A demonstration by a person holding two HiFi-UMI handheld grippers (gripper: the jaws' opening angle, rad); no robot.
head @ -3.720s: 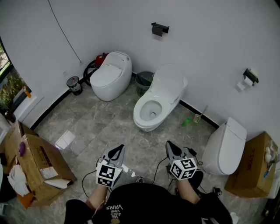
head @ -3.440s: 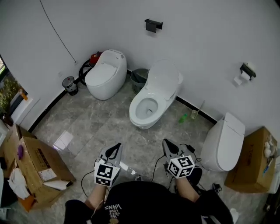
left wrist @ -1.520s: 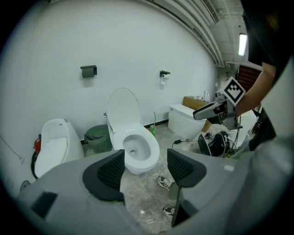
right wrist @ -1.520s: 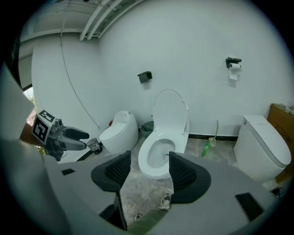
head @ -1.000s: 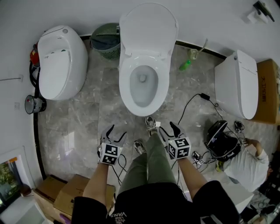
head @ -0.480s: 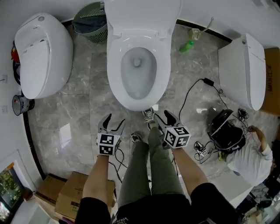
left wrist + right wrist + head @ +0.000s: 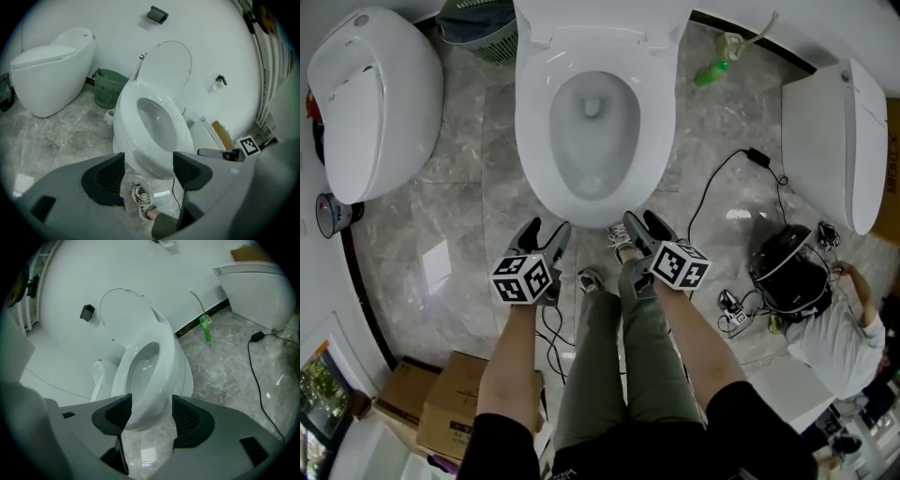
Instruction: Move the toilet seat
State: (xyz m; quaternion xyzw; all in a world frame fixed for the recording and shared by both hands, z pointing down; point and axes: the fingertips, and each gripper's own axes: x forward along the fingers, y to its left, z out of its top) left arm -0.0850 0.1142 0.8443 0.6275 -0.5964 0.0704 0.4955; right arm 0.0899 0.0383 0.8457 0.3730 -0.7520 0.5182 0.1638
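Observation:
A white toilet stands in front of me, its seat [image 7: 534,127] lying flat on the bowl and its lid [image 7: 600,14] raised against the wall. Both grippers hover just short of the bowl's front rim, apart from it. My left gripper [image 7: 546,228] is open and its jaws have just been opening, with nothing between them. My right gripper [image 7: 642,220] is open and holds nothing either. In the left gripper view the seat [image 7: 180,136] shows beyond the left gripper [image 7: 149,171]. In the right gripper view the seat [image 7: 166,362] and lid [image 7: 124,310] lie past the right gripper [image 7: 150,413].
A second toilet [image 7: 370,98] stands at the left, a third [image 7: 848,131] at the right. A green basket [image 7: 478,23] and a green bottle [image 7: 712,70] sit by the wall. A cable [image 7: 712,187], black gear [image 7: 787,277] and a seated person [image 7: 839,333] occupy the right floor. Cardboard boxes [image 7: 441,412] lie behind left.
The toilet has come nearer and larger in the head view. Both grippers have sunk, rolled, and drawn close to the bowl's front rim.

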